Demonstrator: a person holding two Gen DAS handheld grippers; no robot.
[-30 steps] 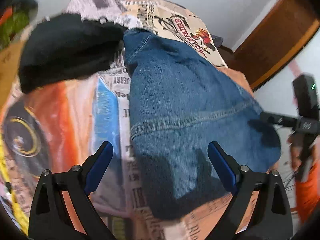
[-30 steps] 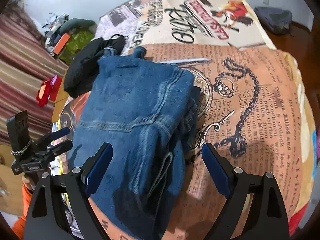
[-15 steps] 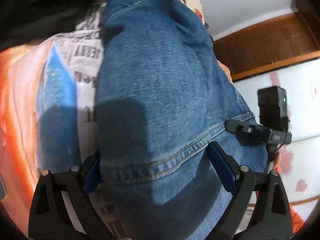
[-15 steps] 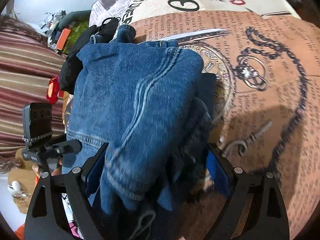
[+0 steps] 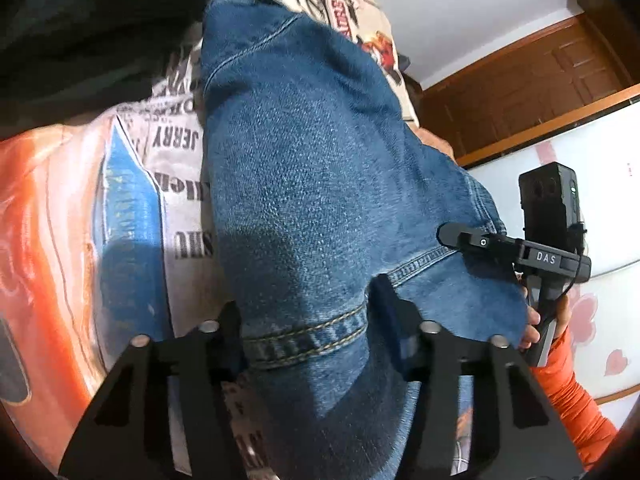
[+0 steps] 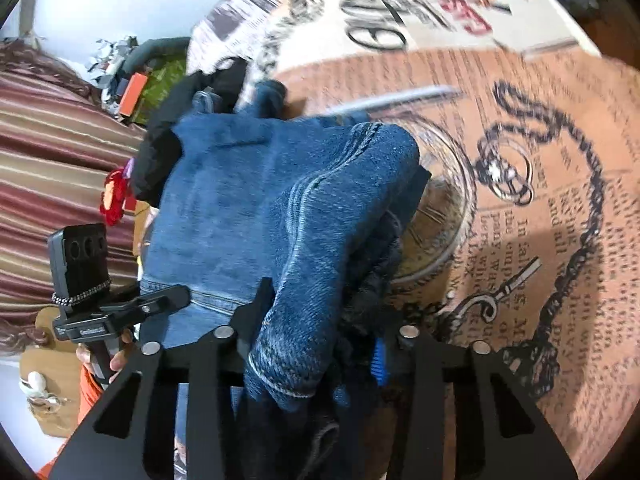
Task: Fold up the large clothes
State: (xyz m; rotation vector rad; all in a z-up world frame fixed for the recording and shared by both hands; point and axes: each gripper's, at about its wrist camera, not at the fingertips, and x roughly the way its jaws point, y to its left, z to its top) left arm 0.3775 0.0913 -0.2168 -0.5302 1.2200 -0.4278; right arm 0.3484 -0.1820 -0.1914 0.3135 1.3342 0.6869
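I see the folded blue denim jeans [image 5: 320, 184] lying on the printed newspaper-pattern bedspread [image 6: 540, 200]. My left gripper [image 5: 306, 320] is closing on the stitched hem. Only the right wrist view shows my right gripper [image 6: 316, 328] closing on the bunched edge, beside a black garment [image 6: 160, 152]

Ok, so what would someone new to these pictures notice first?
The folded blue jeans fill the middle of both views, lying on a bedspread printed like old newspaper. Both the left gripper and the right gripper are closing on the near edge of the denim. A black garment lies beyond.
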